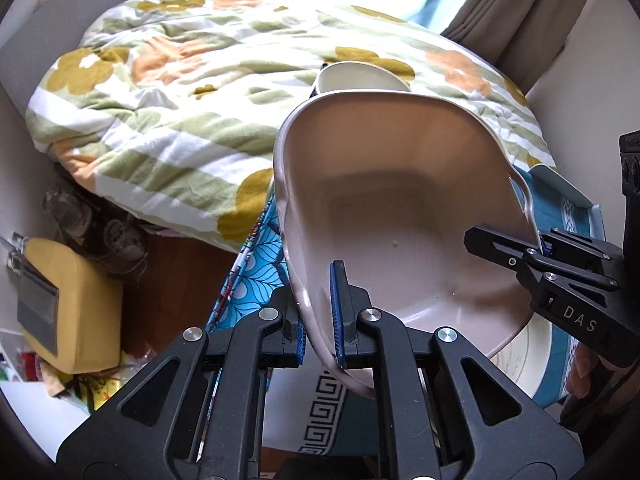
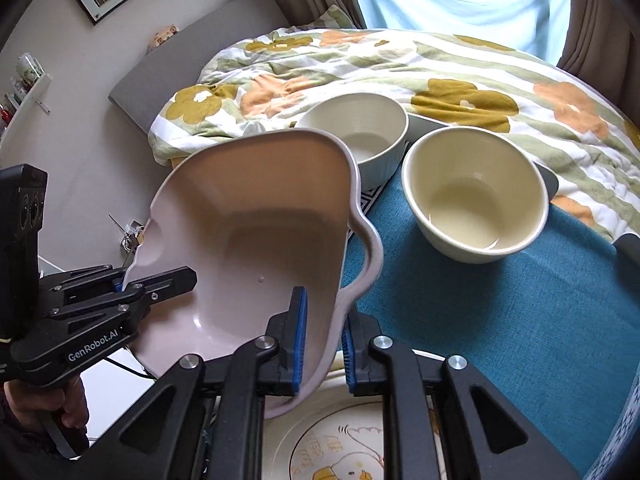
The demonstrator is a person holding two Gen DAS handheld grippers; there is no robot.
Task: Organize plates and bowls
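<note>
A pale pink, wavy-rimmed plastic dish (image 2: 256, 232) is held tilted in the air, pinched at opposite rims by the left gripper (image 1: 320, 316) and the right gripper (image 2: 322, 340). The two cream ceramic bowls (image 2: 476, 192) stand on the teal cloth at one o'clock from the right gripper, which is judged nearer. A cream printed plate (image 2: 340, 448) lies directly below.

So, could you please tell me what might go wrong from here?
The pink dish hangs tilted, each gripper (left, right) pinching only its rim; uneven pulling might slip it. Dropped, it could hit the plate beneath. Swinging forward, it might knock the bowls.
</note>
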